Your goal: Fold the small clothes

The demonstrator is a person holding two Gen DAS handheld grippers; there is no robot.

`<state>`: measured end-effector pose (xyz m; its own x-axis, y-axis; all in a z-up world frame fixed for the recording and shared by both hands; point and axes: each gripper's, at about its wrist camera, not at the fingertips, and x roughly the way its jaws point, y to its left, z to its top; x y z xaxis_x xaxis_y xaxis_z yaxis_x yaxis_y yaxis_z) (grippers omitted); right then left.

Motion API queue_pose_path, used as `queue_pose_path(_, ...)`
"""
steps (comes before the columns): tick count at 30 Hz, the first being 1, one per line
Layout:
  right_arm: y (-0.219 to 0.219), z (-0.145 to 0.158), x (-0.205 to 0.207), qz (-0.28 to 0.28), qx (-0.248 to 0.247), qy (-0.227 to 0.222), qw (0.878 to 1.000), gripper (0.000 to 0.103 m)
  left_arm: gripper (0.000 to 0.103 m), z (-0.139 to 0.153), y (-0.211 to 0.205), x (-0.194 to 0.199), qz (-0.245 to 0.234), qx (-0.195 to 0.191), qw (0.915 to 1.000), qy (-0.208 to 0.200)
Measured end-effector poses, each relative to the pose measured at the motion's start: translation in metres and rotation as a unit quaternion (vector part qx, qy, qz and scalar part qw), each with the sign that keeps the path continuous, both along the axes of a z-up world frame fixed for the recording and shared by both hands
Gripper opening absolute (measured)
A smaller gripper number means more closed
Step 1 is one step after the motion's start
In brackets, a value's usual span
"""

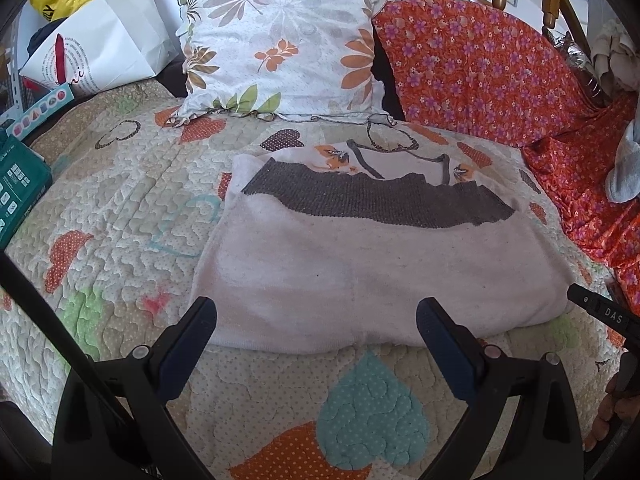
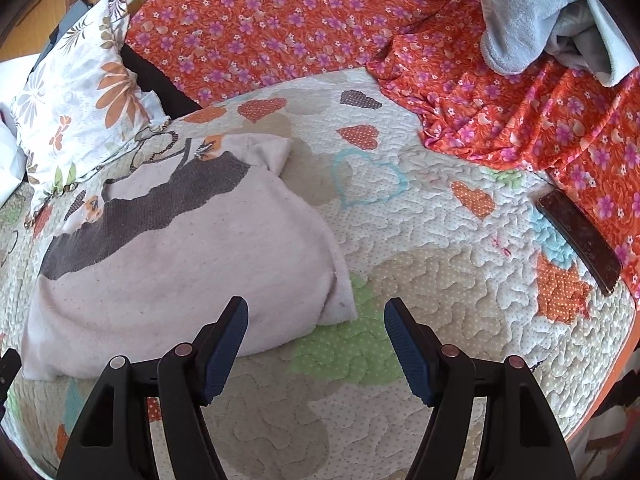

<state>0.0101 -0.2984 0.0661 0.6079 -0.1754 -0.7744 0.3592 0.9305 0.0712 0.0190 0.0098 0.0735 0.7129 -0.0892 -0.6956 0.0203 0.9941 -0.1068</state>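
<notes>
A pale pink small garment (image 1: 360,264) with a dark grey band and orange flower print lies folded over on the quilted bedspread (image 1: 120,208). My left gripper (image 1: 316,320) is open and empty, just above the garment's near fold. In the right wrist view the same garment (image 2: 168,264) lies to the left. My right gripper (image 2: 316,320) is open and empty, over the quilt (image 2: 420,240) beside the garment's right corner. A tip of the right gripper shows at the right edge of the left wrist view (image 1: 600,312).
A floral pillow (image 1: 280,40) stands behind the garment. An orange flowered cloth (image 2: 320,20) covers the back and right. A grey fleece item (image 2: 552,20) lies on it. A dark flat phone-like object (image 2: 580,244) lies at the right. White bag (image 1: 100,40) and green box (image 1: 20,188) sit at the left.
</notes>
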Motion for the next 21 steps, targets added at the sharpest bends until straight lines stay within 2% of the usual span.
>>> queue_pose_path(4,0.006,0.005,-0.003,0.014,0.005,-0.012,1.000,0.075,0.100,0.000,-0.001,-0.003,0.004,0.025,0.9997,-0.008)
queue_pose_path(7,0.013,0.007,-0.006,0.035,0.023,-0.019,0.999,0.076,0.100,-0.003,-0.001,-0.001,-0.001,0.026,0.9997,-0.002)
queue_pose_path(10,0.024,0.005,-0.004,0.051,-0.003,-0.016,0.999,0.076,0.100,-0.008,-0.001,0.006,0.006,0.036,0.9993,0.006)
queue_pose_path(12,0.027,0.003,-0.002,0.055,-0.011,-0.014,0.998,0.076,0.100,-0.010,0.001,0.008,0.012,0.033,0.9993,0.014)
queue_pose_path(21,0.036,0.003,0.002,0.078,0.014,-0.021,0.997,0.076,0.100,-0.020,0.005,0.015,0.012,0.032,0.9987,0.037)
